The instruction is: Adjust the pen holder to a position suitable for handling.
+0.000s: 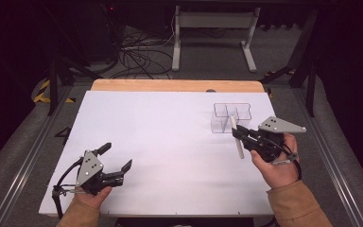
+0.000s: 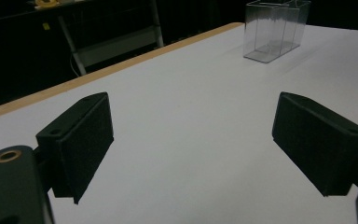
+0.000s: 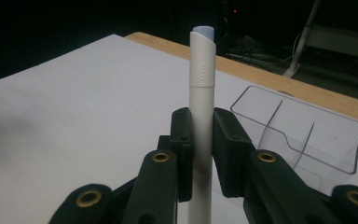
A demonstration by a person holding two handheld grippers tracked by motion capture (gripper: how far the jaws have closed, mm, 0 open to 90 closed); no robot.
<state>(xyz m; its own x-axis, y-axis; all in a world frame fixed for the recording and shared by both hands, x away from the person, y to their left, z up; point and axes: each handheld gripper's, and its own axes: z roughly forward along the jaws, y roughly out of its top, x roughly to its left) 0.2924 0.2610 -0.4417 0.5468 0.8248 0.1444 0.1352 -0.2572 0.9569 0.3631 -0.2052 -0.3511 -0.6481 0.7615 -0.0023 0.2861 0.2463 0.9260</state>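
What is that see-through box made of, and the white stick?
The see-through box looks like clear hard plastic: the table shows through its glossy, thin walls and dividers. It might be acrylic. The white stick, held in the right tongs, looks like matte plastic, a capped pen with moulded arrow marks.

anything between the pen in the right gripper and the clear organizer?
Nothing visible. The right gripper is shut on the white pen, held just beside the clear organizer. Bare white table lies between them, and the organizer's compartments look empty.
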